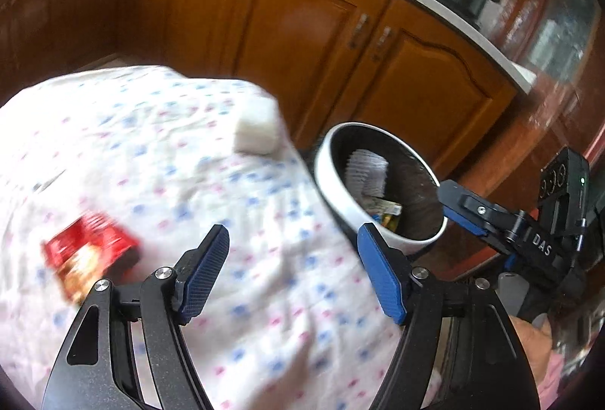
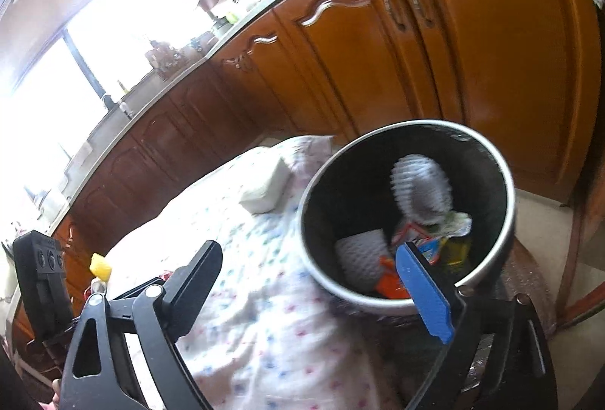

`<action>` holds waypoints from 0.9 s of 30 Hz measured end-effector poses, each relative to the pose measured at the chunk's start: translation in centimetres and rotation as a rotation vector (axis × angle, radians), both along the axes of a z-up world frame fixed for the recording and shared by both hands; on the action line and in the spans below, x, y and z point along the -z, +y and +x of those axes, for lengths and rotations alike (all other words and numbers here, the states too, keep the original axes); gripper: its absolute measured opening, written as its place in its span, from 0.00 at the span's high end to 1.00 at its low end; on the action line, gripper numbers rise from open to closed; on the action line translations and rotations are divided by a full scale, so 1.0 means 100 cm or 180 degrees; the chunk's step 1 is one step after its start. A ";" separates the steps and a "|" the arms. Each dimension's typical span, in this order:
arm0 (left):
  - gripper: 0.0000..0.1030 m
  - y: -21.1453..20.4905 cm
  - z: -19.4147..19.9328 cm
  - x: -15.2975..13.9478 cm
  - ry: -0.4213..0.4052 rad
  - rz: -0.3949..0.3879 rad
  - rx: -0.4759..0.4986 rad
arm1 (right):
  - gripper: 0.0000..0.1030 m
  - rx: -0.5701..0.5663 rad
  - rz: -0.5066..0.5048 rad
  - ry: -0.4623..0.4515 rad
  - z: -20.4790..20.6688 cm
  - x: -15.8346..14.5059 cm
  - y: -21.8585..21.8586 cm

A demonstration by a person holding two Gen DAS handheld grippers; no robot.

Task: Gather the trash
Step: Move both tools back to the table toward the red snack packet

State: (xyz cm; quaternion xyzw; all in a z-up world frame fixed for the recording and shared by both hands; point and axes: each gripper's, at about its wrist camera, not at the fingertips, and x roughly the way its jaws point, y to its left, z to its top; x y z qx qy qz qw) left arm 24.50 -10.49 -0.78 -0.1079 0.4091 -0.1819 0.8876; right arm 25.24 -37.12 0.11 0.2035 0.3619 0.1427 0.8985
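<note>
My left gripper (image 1: pixel 293 232) stands open with nothing between its blue pads, over a table under a dotted white cloth (image 1: pixel 170 164). A red snack packet (image 1: pixel 90 255) lies on the cloth to its left. A white-rimmed bin (image 1: pixel 329 179) with a dark inside stands off the table's right edge. In the right wrist view my right gripper (image 2: pixel 308 247) is open and empty at the bin's near rim (image 2: pixel 506 191). Inside lie a blurred white ribbed piece (image 2: pixel 419 191), a white ribbed cup (image 2: pixel 361 259), an orange wrapper (image 2: pixel 389 285) and colourful packets (image 2: pixel 435 243).
A white block (image 1: pixel 257 134) (image 2: pixel 264 187) rests at the table's far corner near the bin. Brown wooden cupboards (image 1: pixel 302 43) under a grey counter close the back. A small yellow object (image 2: pixel 100 266) shows at the left of the right wrist view.
</note>
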 end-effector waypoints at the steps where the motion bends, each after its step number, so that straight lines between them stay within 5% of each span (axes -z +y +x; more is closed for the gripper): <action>1: 0.30 0.009 -0.004 0.000 0.0000 -0.0018 -0.0052 | 0.08 -0.0038 -0.0008 0.0010 -0.001 0.000 0.007; 10: 0.30 0.072 -0.032 0.008 0.0061 -0.0145 -0.0428 | 0.07 -0.0218 -0.0047 0.0014 -0.015 0.000 0.044; 27: 0.30 0.118 -0.046 0.027 0.0178 -0.0144 -0.0745 | 0.07 -0.0451 -0.0125 0.0038 -0.025 0.004 0.086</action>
